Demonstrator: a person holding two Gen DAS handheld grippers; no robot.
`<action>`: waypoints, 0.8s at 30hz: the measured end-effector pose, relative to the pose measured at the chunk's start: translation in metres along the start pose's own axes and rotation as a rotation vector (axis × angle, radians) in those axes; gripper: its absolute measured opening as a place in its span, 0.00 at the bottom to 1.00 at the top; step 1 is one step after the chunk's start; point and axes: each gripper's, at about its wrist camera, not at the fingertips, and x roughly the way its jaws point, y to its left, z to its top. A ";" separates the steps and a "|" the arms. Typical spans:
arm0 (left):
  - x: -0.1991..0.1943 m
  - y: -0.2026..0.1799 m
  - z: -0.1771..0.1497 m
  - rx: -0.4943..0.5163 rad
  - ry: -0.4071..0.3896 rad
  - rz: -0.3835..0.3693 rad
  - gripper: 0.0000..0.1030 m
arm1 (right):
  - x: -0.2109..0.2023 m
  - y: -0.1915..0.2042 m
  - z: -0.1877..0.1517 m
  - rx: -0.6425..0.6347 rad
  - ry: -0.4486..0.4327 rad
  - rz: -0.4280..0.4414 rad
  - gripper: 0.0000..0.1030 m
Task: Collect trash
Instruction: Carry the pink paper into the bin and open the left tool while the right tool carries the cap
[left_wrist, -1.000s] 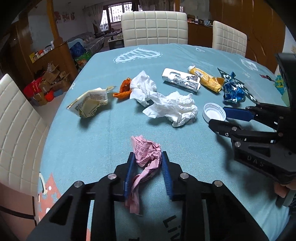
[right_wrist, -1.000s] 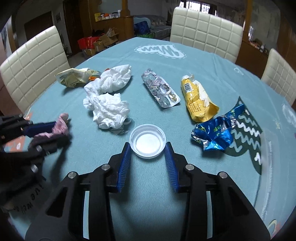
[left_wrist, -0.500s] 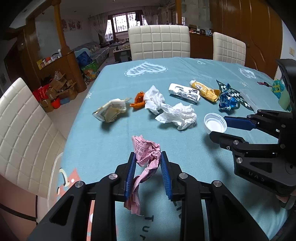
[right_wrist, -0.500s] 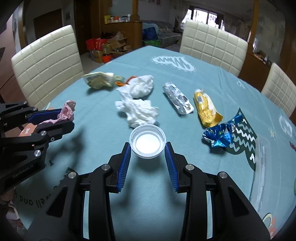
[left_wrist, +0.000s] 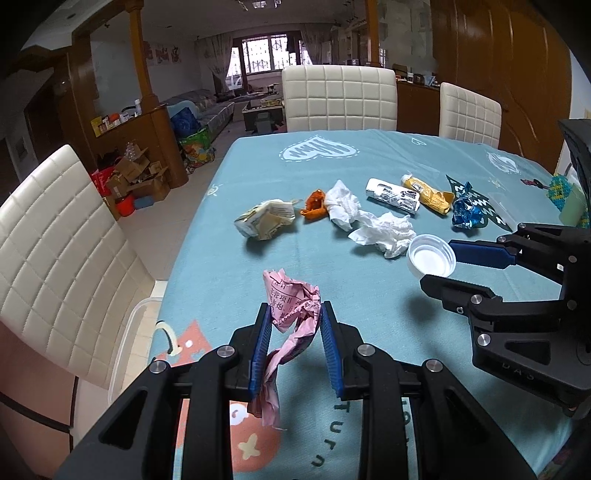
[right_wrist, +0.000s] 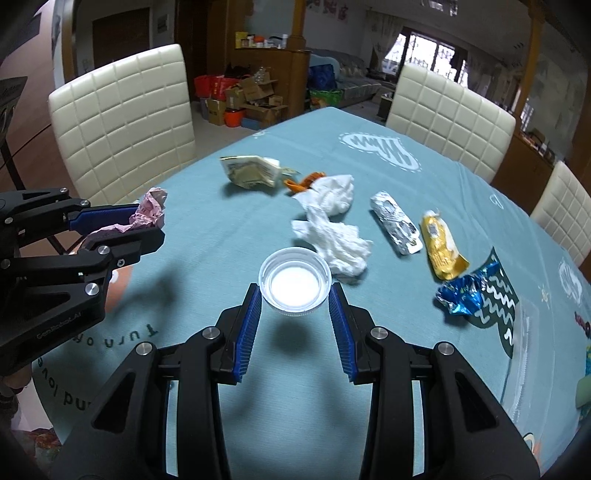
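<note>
My left gripper (left_wrist: 294, 314) is shut on a crumpled pink paper (left_wrist: 291, 306) and holds it above the table; it also shows in the right wrist view (right_wrist: 147, 212). My right gripper (right_wrist: 294, 295) is shut on a white plastic lid (right_wrist: 294, 282), lifted off the table; the lid also shows in the left wrist view (left_wrist: 430, 255). On the teal tablecloth (right_wrist: 221, 236) lie white tissues (right_wrist: 332, 236), a folded paper carton (right_wrist: 249, 170), an orange scrap (right_wrist: 304, 181), a silver wrapper (right_wrist: 395, 223), a yellow wrapper (right_wrist: 441, 243) and a blue foil wrapper (right_wrist: 461, 295).
Cream padded chairs stand at the left side (left_wrist: 55, 258) and the far end (left_wrist: 338, 98) of the table. A clear plastic bin edge (left_wrist: 127, 332) shows beside the table's left edge. Boxes and bags (left_wrist: 136, 177) clutter the floor beyond.
Both grippers have risen and pulled back from the table with their loads: the pink paper and the white lid now hang higher above the cloth, and more of the room shows.
</note>
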 end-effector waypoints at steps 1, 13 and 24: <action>-0.001 0.002 -0.001 -0.001 -0.003 0.004 0.26 | 0.001 0.002 0.001 -0.003 0.000 0.001 0.38; 0.004 0.038 -0.013 -0.038 -0.030 0.049 0.26 | 0.027 0.037 0.017 -0.049 0.026 0.030 0.38; 0.014 0.097 -0.030 -0.122 0.014 0.118 0.26 | 0.055 0.089 0.044 -0.123 0.021 0.110 0.38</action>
